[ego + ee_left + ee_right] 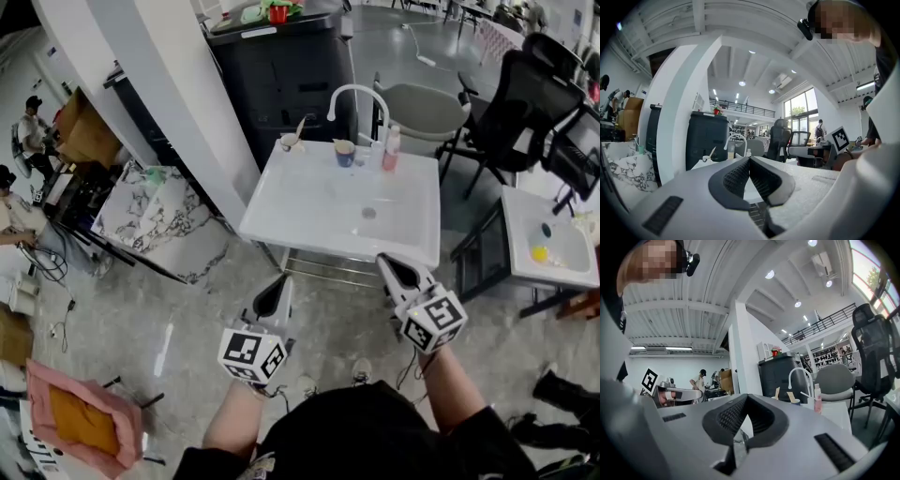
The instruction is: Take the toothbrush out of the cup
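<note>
A white sink basin (309, 220) stands on a frame in front of me. On its back rim sits a small white cup (292, 142) with a toothbrush (299, 127) leaning out of it; the left gripper view shows the cup (708, 161) far ahead. A blue cup (345, 154) holding a beige item stands beside it, and appears small in the right gripper view as the blue cup (794, 401). My left gripper (284, 281) (749, 159) and right gripper (384, 260) (747, 397) hover level before the basin's near edge, both shut and empty, well short of the cups.
A white faucet (354, 94) and a pink bottle (390, 150) stand at the basin's back. Behind is a black cabinet (281, 70). Office chairs (534, 103) and a second white basin (553, 239) are at right, a marble slab (150, 216) at left.
</note>
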A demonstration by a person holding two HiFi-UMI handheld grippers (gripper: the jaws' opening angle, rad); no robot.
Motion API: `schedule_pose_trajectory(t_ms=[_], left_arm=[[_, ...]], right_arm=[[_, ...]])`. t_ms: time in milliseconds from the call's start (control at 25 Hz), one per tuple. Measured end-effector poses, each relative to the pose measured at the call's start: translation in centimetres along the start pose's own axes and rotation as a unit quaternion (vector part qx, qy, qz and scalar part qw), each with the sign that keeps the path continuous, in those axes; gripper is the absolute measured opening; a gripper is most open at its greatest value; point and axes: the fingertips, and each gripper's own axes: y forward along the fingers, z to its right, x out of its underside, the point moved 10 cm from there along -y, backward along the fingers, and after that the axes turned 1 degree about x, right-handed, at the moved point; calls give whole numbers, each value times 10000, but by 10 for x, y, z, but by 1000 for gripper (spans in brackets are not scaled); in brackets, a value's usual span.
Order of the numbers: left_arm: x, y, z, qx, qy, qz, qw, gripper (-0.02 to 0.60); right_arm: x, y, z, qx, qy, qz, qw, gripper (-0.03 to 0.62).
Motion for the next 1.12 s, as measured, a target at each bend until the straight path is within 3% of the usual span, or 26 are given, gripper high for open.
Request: schedule_pose_trajectory(t_ms=[280,600,760,1120], left_arm=[[4,17,15,-39,6,21,10000,5],[4,52,33,-172,4,45,9998,7],[0,67,39,-322,81,63,9994,150],[-10,86,36,-460,227,59,9987,193]], right_arm=[[1,-6,24,-8,-60,-13,10000,5],[-7,-8,65,-160,-15,41,9999,98],[-11,-6,82,-268,-36,64,9996,151],[-18,8,104,-378,-63,160,9991,176]])
